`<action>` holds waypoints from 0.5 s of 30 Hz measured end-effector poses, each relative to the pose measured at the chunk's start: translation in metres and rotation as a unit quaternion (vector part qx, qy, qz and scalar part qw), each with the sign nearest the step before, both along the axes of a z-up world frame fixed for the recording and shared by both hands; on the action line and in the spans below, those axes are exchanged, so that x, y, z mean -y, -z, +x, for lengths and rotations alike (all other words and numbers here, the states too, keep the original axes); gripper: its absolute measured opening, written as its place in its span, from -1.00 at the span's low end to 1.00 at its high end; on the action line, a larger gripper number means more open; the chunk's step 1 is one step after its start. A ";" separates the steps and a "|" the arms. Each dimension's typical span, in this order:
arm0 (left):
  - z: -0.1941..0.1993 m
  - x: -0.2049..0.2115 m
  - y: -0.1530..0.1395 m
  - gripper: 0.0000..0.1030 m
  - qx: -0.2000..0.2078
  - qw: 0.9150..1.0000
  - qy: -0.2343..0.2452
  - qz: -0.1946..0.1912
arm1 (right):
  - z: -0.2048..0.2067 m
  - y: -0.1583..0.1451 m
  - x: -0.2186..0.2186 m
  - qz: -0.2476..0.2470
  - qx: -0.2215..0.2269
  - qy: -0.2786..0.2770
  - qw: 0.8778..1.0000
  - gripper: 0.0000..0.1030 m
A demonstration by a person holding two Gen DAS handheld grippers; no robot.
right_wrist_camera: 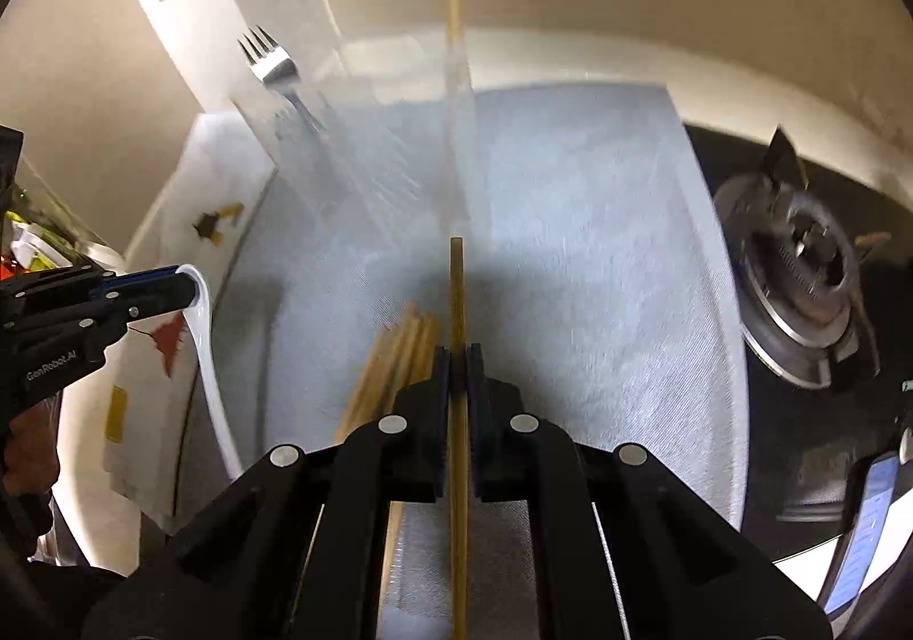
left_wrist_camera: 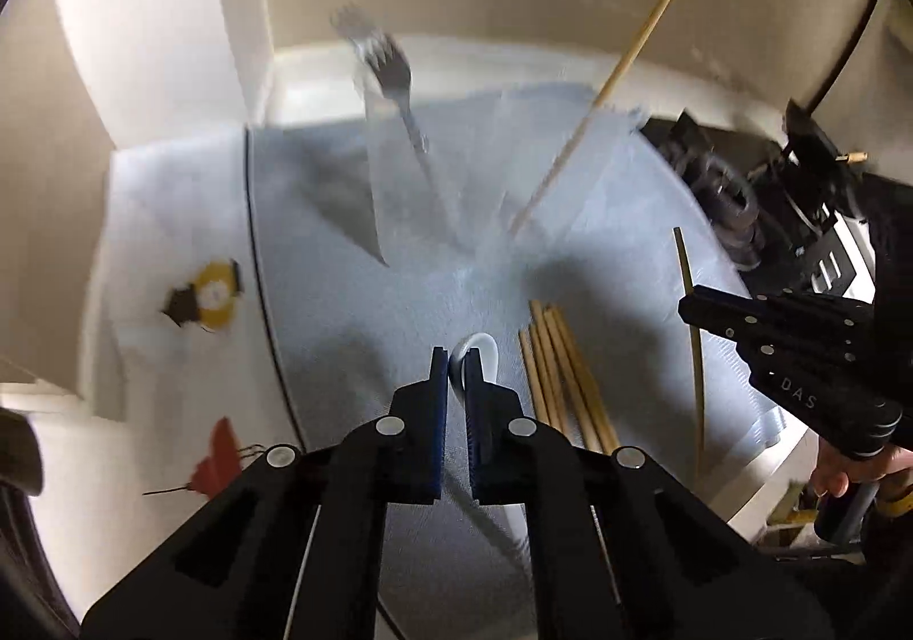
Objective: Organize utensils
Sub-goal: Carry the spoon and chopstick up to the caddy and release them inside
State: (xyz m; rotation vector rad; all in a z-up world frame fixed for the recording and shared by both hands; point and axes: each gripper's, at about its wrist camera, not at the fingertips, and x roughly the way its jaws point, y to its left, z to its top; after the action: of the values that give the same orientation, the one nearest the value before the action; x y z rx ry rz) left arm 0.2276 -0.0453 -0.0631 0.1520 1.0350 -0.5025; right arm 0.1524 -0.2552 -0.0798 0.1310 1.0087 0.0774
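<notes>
My left gripper point(left_wrist_camera: 456, 372) is shut on a white plastic spoon point(left_wrist_camera: 484, 349), which is lifted off the pale blue cloth point(left_wrist_camera: 354, 309). From the right wrist view, the left gripper point(right_wrist_camera: 191, 289) grips the spoon point(right_wrist_camera: 212, 383) near one end and the rest hangs down. My right gripper point(right_wrist_camera: 458, 360) is shut on a single wooden chopstick point(right_wrist_camera: 456, 286) held upright; in the other view, the right gripper point(left_wrist_camera: 686, 302) carries the same chopstick point(left_wrist_camera: 695, 355). A loose bundle of chopsticks point(left_wrist_camera: 565, 372) lies on the cloth below both. A clear holder point(right_wrist_camera: 365, 155) stands behind, with a fork point(right_wrist_camera: 273, 64) and one chopstick point(right_wrist_camera: 456, 12) in it.
A gas stove burner point(right_wrist_camera: 799, 263) sits right of the cloth. A phone point(right_wrist_camera: 873, 514) lies at the near right edge. A white cloth with small printed figures point(left_wrist_camera: 208, 292) covers the counter to the left. A beige wall rises behind the holder.
</notes>
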 end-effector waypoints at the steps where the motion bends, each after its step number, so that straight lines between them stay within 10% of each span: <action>1: -0.003 -0.003 -0.006 -0.89 0.009 1.000 -0.001 -0.001 | -0.001 -0.004 -0.001 0.000 0.005 -0.002 1.000 -0.88; 15: -0.023 -0.005 -0.074 -0.89 0.107 0.994 -0.026 -0.012 | -0.012 -0.063 -0.013 -0.002 0.087 -0.018 0.996 -0.88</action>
State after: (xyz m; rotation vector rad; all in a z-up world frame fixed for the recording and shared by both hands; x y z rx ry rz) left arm 0.2046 -0.0404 0.0111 0.1539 0.8219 -0.4407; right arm 0.1408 -0.2418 -0.0163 0.1017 0.8372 0.1176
